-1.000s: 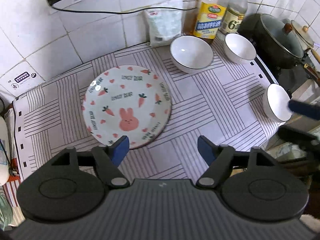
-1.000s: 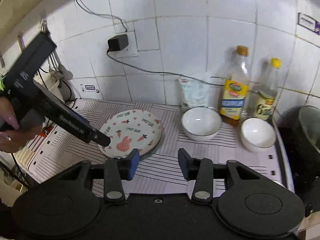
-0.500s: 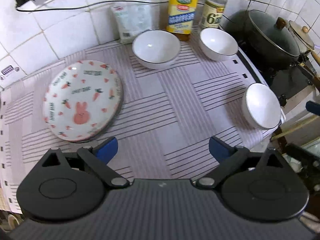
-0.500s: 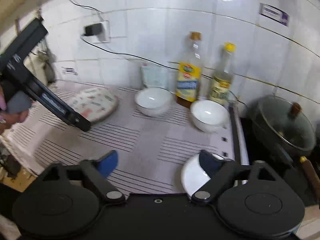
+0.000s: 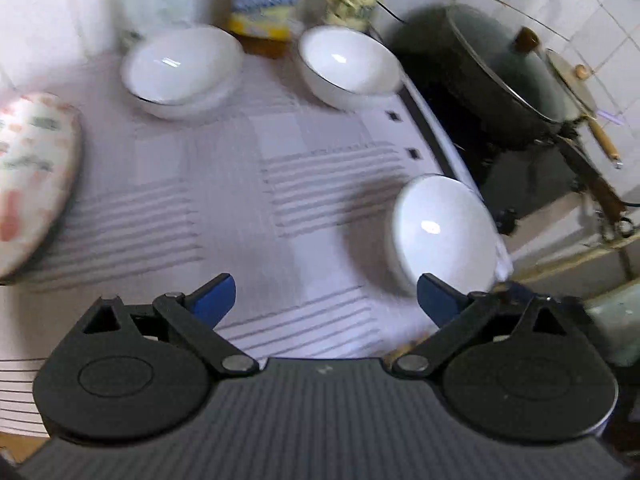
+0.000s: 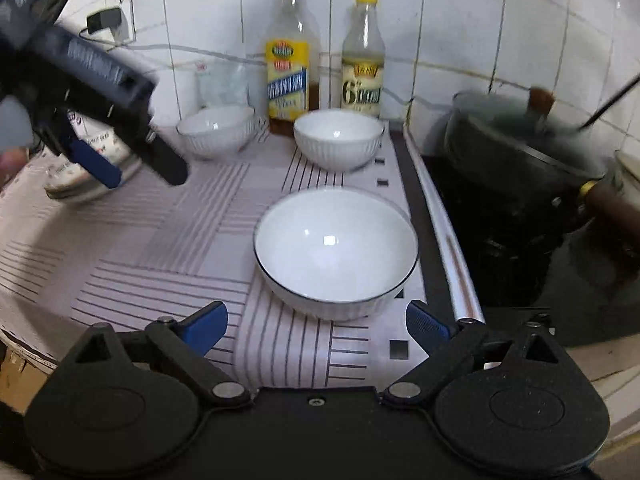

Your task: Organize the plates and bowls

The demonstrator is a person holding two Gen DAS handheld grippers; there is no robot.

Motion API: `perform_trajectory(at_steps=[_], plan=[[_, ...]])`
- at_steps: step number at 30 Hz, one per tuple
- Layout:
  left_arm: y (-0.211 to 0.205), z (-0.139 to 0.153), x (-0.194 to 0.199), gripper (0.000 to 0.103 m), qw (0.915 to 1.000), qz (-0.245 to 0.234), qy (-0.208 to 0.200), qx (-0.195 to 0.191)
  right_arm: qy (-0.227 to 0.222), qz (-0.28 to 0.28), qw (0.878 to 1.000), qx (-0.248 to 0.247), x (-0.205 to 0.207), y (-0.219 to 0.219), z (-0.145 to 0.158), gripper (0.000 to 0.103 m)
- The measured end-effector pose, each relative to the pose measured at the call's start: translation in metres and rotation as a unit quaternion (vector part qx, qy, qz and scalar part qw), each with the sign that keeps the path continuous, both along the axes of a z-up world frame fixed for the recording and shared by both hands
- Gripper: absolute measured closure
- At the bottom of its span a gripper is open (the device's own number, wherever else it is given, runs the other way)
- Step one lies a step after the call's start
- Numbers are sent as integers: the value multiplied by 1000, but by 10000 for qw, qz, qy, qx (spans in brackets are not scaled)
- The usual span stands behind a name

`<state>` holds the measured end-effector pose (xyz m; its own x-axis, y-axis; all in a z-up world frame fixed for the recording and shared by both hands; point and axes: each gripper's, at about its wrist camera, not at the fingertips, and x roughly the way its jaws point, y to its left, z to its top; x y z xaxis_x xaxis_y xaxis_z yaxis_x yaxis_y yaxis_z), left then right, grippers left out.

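Three white bowls stand on the striped mat (image 6: 160, 248). The near bowl (image 6: 336, 248) sits just ahead of my open, empty right gripper (image 6: 316, 326), between its fingers' line; it shows at the right in the left wrist view (image 5: 440, 232). Two more bowls stand at the back: one left (image 6: 216, 130) (image 5: 184, 68), one right (image 6: 338, 138) (image 5: 348, 64). A rabbit-print plate (image 5: 28, 176) lies at the far left (image 6: 88, 160). My left gripper (image 5: 326, 298) is open and empty above the mat; its body shows in the right wrist view (image 6: 96, 148).
Two bottles (image 6: 288, 60) (image 6: 362, 56) and a plastic bag (image 6: 222, 80) stand against the tiled wall. A dark lidded pot (image 6: 516, 152) sits on the stove to the right, past the mat's edge (image 6: 444, 236).
Both grippers have swung right and opened wider. The near bowl now sits centred before the right gripper. The plate has slid to the left edge of the left wrist view.
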<state>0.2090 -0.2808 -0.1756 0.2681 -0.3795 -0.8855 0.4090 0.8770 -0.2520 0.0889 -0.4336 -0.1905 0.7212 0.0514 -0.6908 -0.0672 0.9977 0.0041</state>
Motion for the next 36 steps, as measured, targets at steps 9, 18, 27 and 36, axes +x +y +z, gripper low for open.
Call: perform_trajectory(at_steps=[9,18,27,36], plan=[[-43,-37,11,24,9995,9,92,-286,-536,-352,9970,443,20,-9,-42,7],[-62,-49,11,85,9996,-266,-20,-55,-741,-253,9963,356,30,-12,-48,7],[-68,-48,2,91,9986,-484,-211,92,-760,-196,9964,335,29,-10,-49,8],[-67,-21,-24,91,9935,-629,-741,587,-924,26,9953,291,15,2,-33,8]])
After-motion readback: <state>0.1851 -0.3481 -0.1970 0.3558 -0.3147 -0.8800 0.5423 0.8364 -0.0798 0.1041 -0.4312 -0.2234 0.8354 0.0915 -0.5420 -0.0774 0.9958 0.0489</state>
